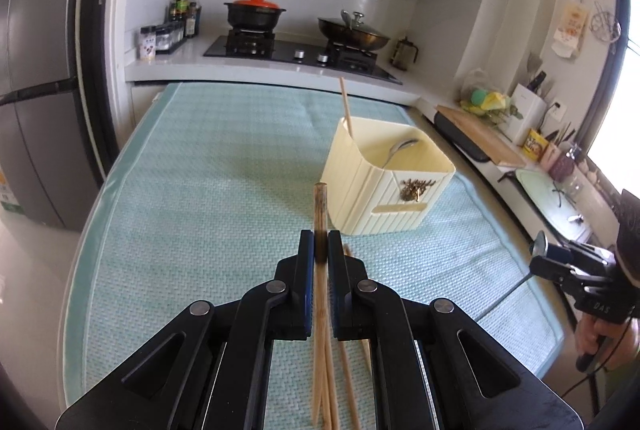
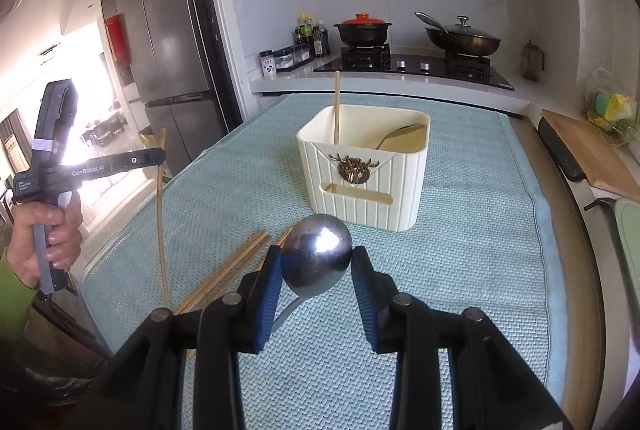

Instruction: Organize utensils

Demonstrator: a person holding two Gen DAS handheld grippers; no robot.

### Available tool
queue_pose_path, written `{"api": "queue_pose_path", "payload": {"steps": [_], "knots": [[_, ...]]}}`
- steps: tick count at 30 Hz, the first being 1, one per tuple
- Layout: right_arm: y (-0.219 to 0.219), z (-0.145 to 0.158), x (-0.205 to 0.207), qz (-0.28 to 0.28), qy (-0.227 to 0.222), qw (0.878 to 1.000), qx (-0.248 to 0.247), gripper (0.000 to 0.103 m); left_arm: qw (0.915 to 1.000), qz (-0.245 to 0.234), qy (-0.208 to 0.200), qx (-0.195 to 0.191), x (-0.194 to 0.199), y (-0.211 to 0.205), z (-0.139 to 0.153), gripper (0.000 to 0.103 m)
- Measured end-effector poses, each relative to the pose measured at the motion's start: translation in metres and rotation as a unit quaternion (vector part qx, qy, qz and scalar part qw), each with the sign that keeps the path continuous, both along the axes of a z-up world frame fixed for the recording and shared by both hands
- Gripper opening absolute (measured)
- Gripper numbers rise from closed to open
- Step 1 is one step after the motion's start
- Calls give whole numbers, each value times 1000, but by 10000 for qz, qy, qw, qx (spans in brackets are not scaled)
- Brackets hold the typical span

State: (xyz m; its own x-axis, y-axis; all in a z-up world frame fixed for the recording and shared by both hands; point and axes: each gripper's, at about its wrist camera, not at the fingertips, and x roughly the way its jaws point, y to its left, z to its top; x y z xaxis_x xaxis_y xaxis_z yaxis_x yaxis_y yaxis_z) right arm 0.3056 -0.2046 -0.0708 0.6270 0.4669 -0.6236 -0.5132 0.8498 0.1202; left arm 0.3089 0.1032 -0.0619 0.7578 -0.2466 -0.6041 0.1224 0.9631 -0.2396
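Standing in the holder (image 2: 362,182) already are one chopstick (image 2: 337,106) and a spoon (image 2: 400,134); another chopstick (image 1: 320,214) is clamped by the left gripper (image 1: 320,250), a spoon (image 2: 316,254) by the right gripper (image 2: 316,270), and loose chopsticks (image 2: 224,270) are left on the mat (image 2: 460,230).

The spoon (image 2: 316,260) held between the blue pads is polished metal, mirror-bright. The chopstick (image 1: 320,206) looks like pale matt wood, darkened at its tip — the loose chopsticks (image 2: 228,266) on the mat share that dry finish. The mat (image 2: 460,270) is woven cloth, mint green, with a rough waffle texture. The holder (image 2: 368,166) is cream plastic, ribbed and faintly glossy — its emblem (image 2: 354,168) looks like brassy metal.
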Motion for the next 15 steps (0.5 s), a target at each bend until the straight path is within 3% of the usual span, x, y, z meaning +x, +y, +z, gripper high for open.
{"api": "queue_pose_path", "payload": {"steps": [15], "knots": [[-14,29,2,-189,-339,9992,26,34,9997,2,-201,-151,6,2,18,4]]}}
